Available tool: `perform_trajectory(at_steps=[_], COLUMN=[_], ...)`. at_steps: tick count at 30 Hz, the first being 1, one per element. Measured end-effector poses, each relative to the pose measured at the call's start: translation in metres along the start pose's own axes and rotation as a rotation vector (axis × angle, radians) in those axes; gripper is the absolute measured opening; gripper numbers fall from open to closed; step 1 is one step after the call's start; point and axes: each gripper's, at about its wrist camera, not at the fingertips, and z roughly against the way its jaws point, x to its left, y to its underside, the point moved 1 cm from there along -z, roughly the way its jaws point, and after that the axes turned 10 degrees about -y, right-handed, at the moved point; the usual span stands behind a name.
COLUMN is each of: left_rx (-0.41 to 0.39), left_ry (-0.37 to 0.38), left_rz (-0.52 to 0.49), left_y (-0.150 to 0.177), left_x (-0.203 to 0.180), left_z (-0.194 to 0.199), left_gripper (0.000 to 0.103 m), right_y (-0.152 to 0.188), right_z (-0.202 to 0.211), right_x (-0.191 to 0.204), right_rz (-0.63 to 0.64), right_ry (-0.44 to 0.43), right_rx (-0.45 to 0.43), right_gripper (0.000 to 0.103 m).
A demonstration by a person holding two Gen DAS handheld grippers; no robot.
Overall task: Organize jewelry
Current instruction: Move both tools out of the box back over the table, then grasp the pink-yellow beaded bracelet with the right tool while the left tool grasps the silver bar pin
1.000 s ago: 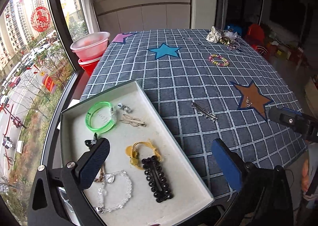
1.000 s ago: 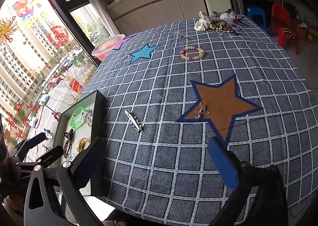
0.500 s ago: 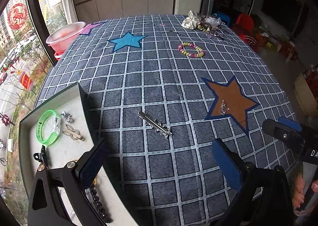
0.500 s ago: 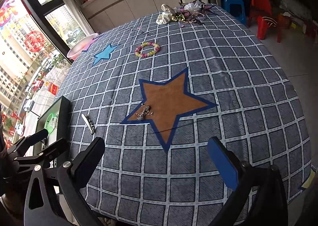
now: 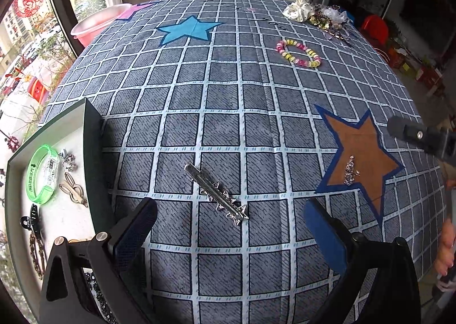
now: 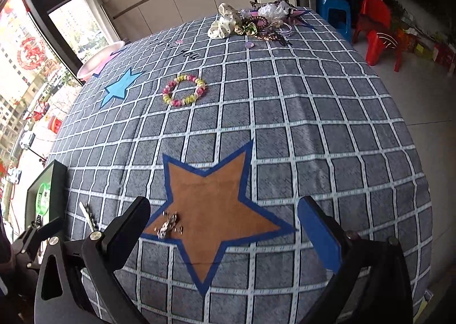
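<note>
A silver hair clip (image 5: 216, 194) lies on the checked cloth just ahead of my open, empty left gripper (image 5: 228, 227); it also shows in the right wrist view (image 6: 89, 216). A small silver chain (image 6: 168, 224) lies on the brown star (image 6: 211, 204), just ahead of my open, empty right gripper (image 6: 225, 224); the chain shows in the left wrist view too (image 5: 350, 170). A pink-and-yellow bead bracelet (image 5: 297, 53) lies further back. The tray (image 5: 92, 136) at the left holds a green bangle (image 5: 42, 173), clips and other pieces.
A pile of scrunchies and hair ties (image 6: 250, 23) sits at the table's far right corner. A pink basin (image 5: 94, 23) stands beyond the far left edge. Red and blue stools (image 6: 370, 19) stand on the floor to the right. The window runs along the left.
My left gripper has swung right, from over the tray to above the silver hair clip. My right gripper has moved right and closer to the brown star and chain.
</note>
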Motion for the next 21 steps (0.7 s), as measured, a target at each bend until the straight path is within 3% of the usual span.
perform_trajectory(at_steps=[7,12,16,21], left_rx=[0.031,0.084,0.083,0.070], left_ry=[-0.057,-0.070,-0.076,-0.082], left_rz=[0.047,0.105,0.118,0.109], left_y=[-0.005,-0.007,-0.007,-0.008], left_x=[0.002,0.007,0.008,0.003], left_z=[-0.014,-0.026,-0.027,-0.027], left_gripper=[0.103,0.103,0.103,0.103], right_y=[-0.039,-0.066,-0.087,-0.106], right_z=[-0.042,-0.067,-0.086,-0.107], right_x=[-0.002,-0.006,-0.003,0.011], right_rz=[-0.007,-0.034,-0.038,0.018], right_ry=[0.039,0.052,0.041,0.079], right_rx=[0.021,0.006,-0.005,-0.023], right_gripper=[0.101,0.092,0.078,0.073])
